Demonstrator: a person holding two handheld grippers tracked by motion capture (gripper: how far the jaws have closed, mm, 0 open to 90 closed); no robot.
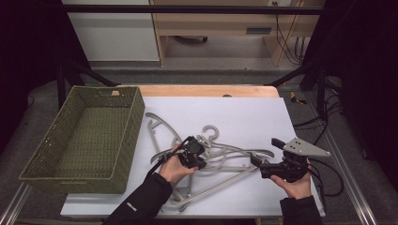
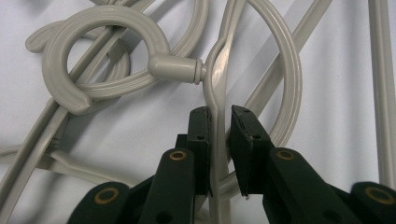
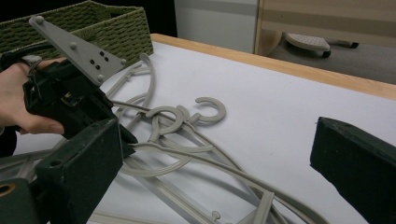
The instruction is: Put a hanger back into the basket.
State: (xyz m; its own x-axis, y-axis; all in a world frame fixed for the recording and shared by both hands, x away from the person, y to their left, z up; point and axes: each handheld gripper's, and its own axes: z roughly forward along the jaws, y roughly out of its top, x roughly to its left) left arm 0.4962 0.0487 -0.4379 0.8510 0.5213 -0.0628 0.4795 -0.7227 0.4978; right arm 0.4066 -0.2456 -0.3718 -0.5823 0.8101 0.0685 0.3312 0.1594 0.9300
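Nearest me, my left tongs (image 2: 219,140) are clamped on the thin neck of a grey hanger (image 2: 215,84), just below the collar where its hook (image 2: 93,51) joins; the left gripper view gives me that pinch up close, which the high view hides under my left hand (image 1: 174,168). My right tongs (image 1: 265,153) stand wide apart over the near right of the tabletop (image 1: 244,112), holding nothing; the right gripper view looks between its two pads at the pile of hangers (image 3: 187,140) lying tangled on the white sheet, and at the left gripper's grey plate (image 3: 77,49). From above I see the pile sitting at the middle of the sheet, with bare room to its far right. The green woven basket (image 1: 44,164) stands at the left edge, just beside the pile.
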